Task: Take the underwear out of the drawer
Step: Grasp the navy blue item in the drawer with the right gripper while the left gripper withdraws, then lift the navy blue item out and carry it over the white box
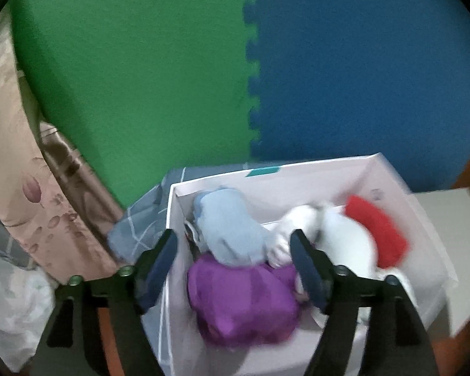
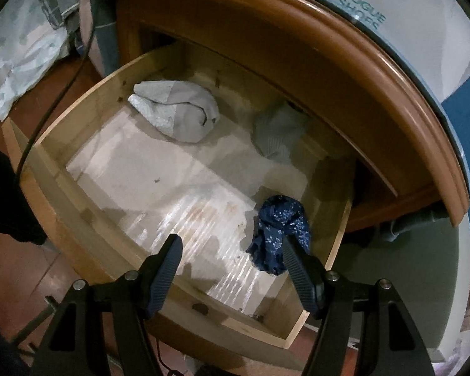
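My left gripper [image 1: 235,235] hangs open over a white box [image 1: 297,169]. In the box lie a light blue piece [image 1: 228,228], a purple one [image 1: 244,297], a white one [image 1: 344,241] and a red one [image 1: 376,228]. The light blue piece lies between the fingers, which do not press on it. My right gripper [image 2: 232,241] stands open above the pulled-out wooden drawer [image 2: 62,188]. A dark blue dotted underwear [image 2: 279,228] lies in the drawer just beside the right finger [image 2: 300,266]. A grey bundle [image 2: 178,112] and a pale grey bundle [image 2: 275,134] sit at the drawer's back.
Green [image 1: 134,62] and blue [image 1: 360,62] foam mats fill the background behind the box. A patterned pink cloth [image 1: 22,172] hangs at the left. The brown cabinet top [image 2: 360,69] overhangs the drawer's back, with a white shoe box [image 2: 391,6] on it. A dark cable [image 2: 65,94] runs past the drawer's left side.
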Tool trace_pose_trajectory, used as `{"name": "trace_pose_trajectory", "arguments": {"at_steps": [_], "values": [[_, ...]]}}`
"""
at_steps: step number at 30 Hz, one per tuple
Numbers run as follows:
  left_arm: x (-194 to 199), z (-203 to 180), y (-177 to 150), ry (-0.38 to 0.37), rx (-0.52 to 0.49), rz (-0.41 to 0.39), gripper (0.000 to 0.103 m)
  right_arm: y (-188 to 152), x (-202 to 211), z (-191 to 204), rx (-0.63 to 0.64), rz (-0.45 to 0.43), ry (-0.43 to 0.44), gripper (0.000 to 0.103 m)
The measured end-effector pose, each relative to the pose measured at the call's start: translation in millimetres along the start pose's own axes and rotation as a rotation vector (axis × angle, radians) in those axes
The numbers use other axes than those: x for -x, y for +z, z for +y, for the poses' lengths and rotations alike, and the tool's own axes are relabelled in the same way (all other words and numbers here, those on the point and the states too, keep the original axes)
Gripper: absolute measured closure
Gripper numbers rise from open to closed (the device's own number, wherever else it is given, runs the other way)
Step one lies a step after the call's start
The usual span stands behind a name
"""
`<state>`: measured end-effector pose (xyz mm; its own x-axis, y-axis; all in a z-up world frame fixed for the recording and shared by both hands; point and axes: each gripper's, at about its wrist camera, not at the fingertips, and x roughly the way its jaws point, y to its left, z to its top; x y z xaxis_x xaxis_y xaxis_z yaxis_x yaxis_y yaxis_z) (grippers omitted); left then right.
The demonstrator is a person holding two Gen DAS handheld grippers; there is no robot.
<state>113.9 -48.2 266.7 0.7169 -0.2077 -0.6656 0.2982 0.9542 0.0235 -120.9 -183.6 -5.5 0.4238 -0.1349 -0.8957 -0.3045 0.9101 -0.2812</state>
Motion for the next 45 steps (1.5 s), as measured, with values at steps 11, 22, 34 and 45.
{"name": "trace_pose_trajectory", "arguments": {"at_steps": [11,22,34,45], "values": [[89,37,-153,-0.082,-0.033,-0.272,0.001,5,-22,-52,-0.307,0.012,0.21,0.035],[79,63,-198,-0.165,0.036,-0.279,0.002,25,-59,-28,0.061,0.116,0.114,0.035],[75,88,-202,-0.222,0.126,-0.233,0.002,11,-104,-31,0.267,0.23,0.199,0.072],[64,63,-201,-0.224,0.06,-0.2,0.002,-10,-95,-40,0.256,0.191,0.185,0.102]]}}
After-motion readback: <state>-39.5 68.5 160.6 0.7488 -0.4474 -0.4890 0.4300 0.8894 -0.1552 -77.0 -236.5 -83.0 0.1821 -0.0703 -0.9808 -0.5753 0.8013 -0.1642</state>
